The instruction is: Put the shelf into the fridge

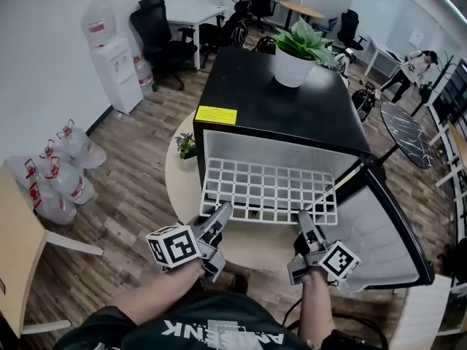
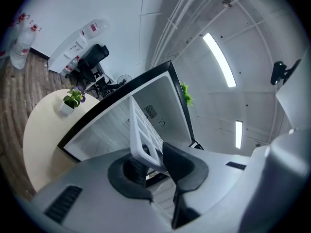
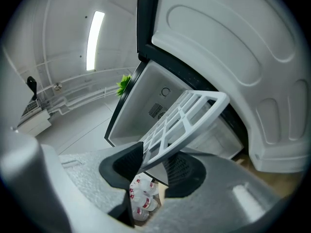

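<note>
A black fridge (image 1: 270, 100) stands on a round, light-coloured table (image 1: 177, 184), and its door (image 1: 390, 232) is swung open to the right in the head view. The white grid shelf (image 1: 270, 192) lies roughly level in the fridge opening. Its rear portion is inside the white compartment, and its near edge projects past the front of the cabinet toward the person. A potted plant (image 1: 295, 57) in a white pot rests on top of the fridge near the back. The left gripper (image 1: 222, 213) is closed on the near edge of the shelf close to its left corner; in the left gripper view (image 2: 153, 160) the shelf rim (image 2: 145, 139) is pinched between the two dark pads. The right gripper (image 1: 306, 220) is closed on the same edge toward the right corner; in the right gripper view (image 3: 156, 163) the shelf (image 3: 187, 118) runs out from between the pads toward the fridge interior. Both grippers point about level at the opening. A small plant (image 1: 187, 146) sits on the table just left of the fridge. A yellow label (image 1: 216, 114) is fixed at the front left corner of the fridge top.
</note>
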Tool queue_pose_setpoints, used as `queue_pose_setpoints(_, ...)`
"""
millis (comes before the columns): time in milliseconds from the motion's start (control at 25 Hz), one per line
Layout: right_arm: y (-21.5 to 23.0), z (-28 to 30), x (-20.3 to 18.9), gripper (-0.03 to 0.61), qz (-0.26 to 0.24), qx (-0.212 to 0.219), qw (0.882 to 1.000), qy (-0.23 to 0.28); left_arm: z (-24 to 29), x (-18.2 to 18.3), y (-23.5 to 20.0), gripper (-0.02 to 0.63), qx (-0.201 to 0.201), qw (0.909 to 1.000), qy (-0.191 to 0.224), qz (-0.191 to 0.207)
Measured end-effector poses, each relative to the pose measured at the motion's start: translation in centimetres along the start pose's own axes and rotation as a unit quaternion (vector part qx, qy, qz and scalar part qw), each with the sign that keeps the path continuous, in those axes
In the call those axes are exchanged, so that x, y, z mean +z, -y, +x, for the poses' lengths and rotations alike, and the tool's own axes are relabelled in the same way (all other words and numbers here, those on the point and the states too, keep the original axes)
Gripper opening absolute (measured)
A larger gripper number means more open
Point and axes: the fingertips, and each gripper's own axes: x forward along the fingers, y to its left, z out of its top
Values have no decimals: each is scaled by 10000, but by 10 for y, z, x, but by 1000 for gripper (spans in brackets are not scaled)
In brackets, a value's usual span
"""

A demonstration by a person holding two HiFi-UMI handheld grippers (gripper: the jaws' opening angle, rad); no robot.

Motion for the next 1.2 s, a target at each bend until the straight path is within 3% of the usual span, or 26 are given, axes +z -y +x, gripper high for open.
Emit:
queue_pose_setpoints(680, -7, 14, 6, 124, 91, 178, 9998, -27, 12, 5, -4, 80, 54, 9995, 117, -283)
queue_pose_setpoints(760, -4, 14, 11, 124, -140, -11, 9999, -55, 14, 8, -4, 80, 56, 9995, 143, -287)
queue_pose_setpoints(800, 3, 12, 16, 124, -478, -301, 9983, -121, 16, 10, -5, 80, 60, 9994, 162, -290)
queue_pose_setpoints(920, 23, 7, 30, 124, -1425, -1090, 9833, -298, 21, 18, -8, 80, 78, 9993, 215, -289)
queue_pose_setpoints(1200, 23, 20, 31, 123, -1228, -924, 9880, -158, 31, 22, -15, 81, 93, 9996, 222, -171)
